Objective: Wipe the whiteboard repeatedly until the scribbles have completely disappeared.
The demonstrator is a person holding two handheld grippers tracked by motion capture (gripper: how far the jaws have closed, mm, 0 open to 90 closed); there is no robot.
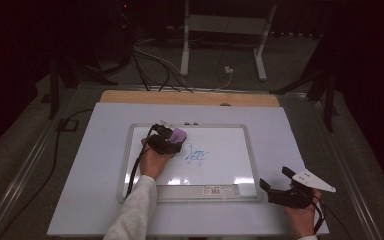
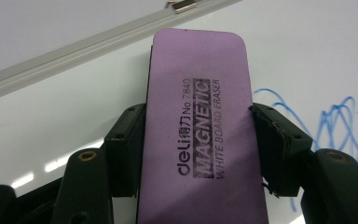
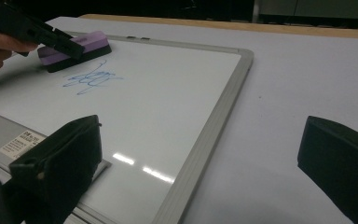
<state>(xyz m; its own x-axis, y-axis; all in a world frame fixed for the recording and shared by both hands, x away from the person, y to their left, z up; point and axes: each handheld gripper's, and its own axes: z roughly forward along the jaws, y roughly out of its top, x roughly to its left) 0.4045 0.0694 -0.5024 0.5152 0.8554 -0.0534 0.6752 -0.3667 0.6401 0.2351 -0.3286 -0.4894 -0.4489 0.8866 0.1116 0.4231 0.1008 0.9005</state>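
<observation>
A pale sheet [image 1: 95, 165] covers the table; a strip of the wooden tabletop [image 1: 130, 97] shows along its far edge, with a small dark notch [image 1: 225, 104] at the middle of that strip. Beyond the table, a white metal stand [image 1: 225, 35] with two splayed feet rests on the grey floor [image 1: 25, 145]. Black cables [image 1: 150, 70] loop across the floor near it, and a white plug [image 1: 228, 70] lies between the feet. A black cable [image 1: 56, 150] runs along the left side of the table from a dark floor box [image 1: 68, 125]. The background is dark.
</observation>
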